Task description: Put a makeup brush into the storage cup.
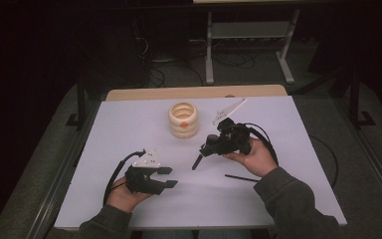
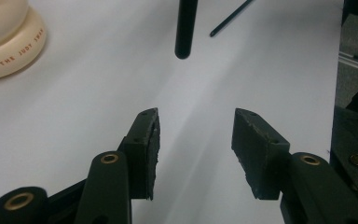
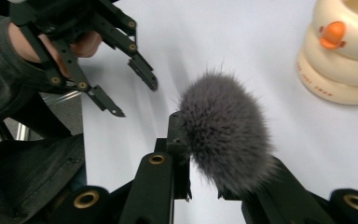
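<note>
- 2 grippers work over a white table [image 1: 129,129], each in one of the person's hands.
- The right gripper [image 3: 214,186] is at the right of the table, and its jaws clamp a makeup brush [image 3: 226,135] just under the grey, fluffy bristle head, which bulges out above the pads.
- In the high view the brush's black handle [image 1: 197,162] slants down and to the left from the right gripper [image 1: 214,144], its tip just above or on the table; which of these cannot be told.
- The left gripper [image 2: 196,144] is at the near left; its jaws stand about half apart with nothing between them, only bare table.
- In the left gripper view the end of the black handle [image 2: 185,32] hangs ahead of the open jaws, well apart from them.
- 1 cream holder [image 1: 183,119], made of stacked rings with an orange duck bill on its side, stands upright at the far centre, near the right gripper but not touching it.
- 1 thin black stick [image 1: 241,178] lies flat on the table just near of the right hand [image 1: 256,157].
- The left hand [image 1: 124,196] holds its gripper at the near edge.
</note>
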`<state>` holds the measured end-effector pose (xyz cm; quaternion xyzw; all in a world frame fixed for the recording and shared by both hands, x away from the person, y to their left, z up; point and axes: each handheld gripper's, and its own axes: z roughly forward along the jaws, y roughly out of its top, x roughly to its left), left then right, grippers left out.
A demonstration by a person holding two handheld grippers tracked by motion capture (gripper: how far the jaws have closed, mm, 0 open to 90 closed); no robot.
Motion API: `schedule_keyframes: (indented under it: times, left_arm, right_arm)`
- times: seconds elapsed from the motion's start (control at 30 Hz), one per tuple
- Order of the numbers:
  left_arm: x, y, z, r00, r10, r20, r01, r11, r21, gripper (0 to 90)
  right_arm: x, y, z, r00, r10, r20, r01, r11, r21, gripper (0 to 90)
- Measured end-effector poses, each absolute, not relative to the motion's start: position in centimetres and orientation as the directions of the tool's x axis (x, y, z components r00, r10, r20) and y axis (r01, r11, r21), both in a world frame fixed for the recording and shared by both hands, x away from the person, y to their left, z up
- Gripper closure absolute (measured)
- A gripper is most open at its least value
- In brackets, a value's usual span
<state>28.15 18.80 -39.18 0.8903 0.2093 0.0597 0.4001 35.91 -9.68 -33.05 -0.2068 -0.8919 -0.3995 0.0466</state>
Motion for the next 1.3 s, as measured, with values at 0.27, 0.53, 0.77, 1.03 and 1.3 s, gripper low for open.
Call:
schedule_keyframes:
  times: [0.27,0.53,0.77,1.03,1.3]
  left_arm:
    - [28.1,19.4,-39.5,0.893,0.444,-0.069,0.346,-0.582,0.736,48.1]
    - [28.2,19.5,-39.7,0.892,0.446,-0.074,0.35,-0.578,0.738,45.7]
    - [28.2,19.8,-39.5,0.887,0.456,-0.076,0.361,-0.58,0.73,44.1]
    - [28.2,20.1,-39.4,0.885,0.461,-0.064,0.352,-0.573,0.74,43.3]
    - [28.1,20.4,-39.3,0.879,0.472,-0.072,0.36,-0.555,0.75,42.7]
  right_arm:
    - [37.0,-10.0,-32.0,-0.894,0.362,0.266,0.438,0.578,0.688,77.2]
    - [38.0,-10.0,-30.8,-0.89,0.376,0.258,0.442,0.569,0.693,77.2]
    - [39.0,-9.8,-29.2,-0.894,0.385,0.229,0.425,0.569,0.704,77.2]
    - [40.3,-9.0,-27.6,-0.888,0.403,0.221,0.43,0.561,0.707,77.2]
    - [41.8,-8.2,-25.9,-0.879,0.425,0.215,0.441,0.555,0.705,77.2]
